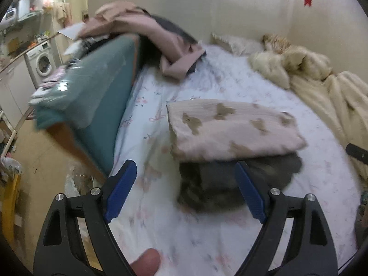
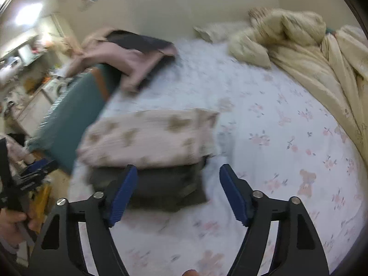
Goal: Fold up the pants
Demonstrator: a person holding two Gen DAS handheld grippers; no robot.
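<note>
Folded pink pants with brown bear prints lie on top of a folded dark grey garment on the floral bed sheet. The stack also shows in the right wrist view: the pink pants over the grey garment. My left gripper is open and empty, just in front of the stack. My right gripper is open and empty, over the stack's near right corner. The left gripper also shows at the left edge of the right wrist view.
A teal upholstered board stands along the bed's left side, with a heap of pink and dark clothes draped over it. A cream quilt and a pillow lie at the back right. A washing machine stands far left.
</note>
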